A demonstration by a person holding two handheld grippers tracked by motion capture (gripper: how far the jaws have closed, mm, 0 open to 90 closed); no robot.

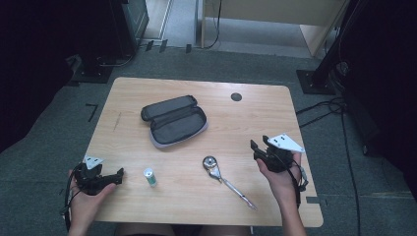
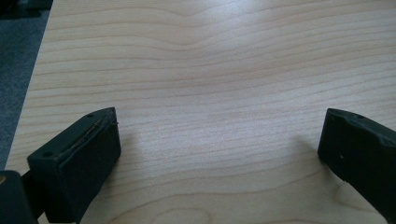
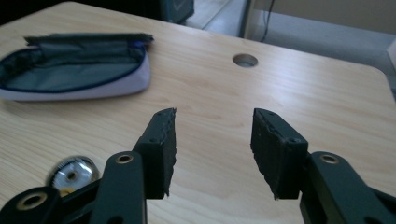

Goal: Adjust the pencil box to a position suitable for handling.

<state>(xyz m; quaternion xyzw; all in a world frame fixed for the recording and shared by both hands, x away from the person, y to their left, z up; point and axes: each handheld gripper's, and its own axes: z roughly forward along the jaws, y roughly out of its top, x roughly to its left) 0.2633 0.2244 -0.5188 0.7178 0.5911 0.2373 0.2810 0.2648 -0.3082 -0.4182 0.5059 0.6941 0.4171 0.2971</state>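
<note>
An open grey zip pouch [image 1: 174,120] lies at the middle of the wooden table [image 1: 147,88], and its dark lining shows in the right gripper view [image 3: 70,74]. A metal ratchet wrench [image 1: 223,179] lies near the front, its round head [image 3: 72,175] below my right gripper. A small white-and-green cylinder [image 1: 150,176] lies beside my left gripper [image 1: 119,173]. That gripper rests low at the front left, open, with bare wood between its jaws [image 2: 219,140]. My right gripper [image 1: 258,146] is lifted above the table at the right, open with nothing between its pads [image 3: 212,140].
A round cable hole [image 1: 236,97] sits near the table's back right, also in the right gripper view [image 3: 245,60]. Dark stands and cables surround the table on grey carpet. Bare wood lies between pouch and right edge.
</note>
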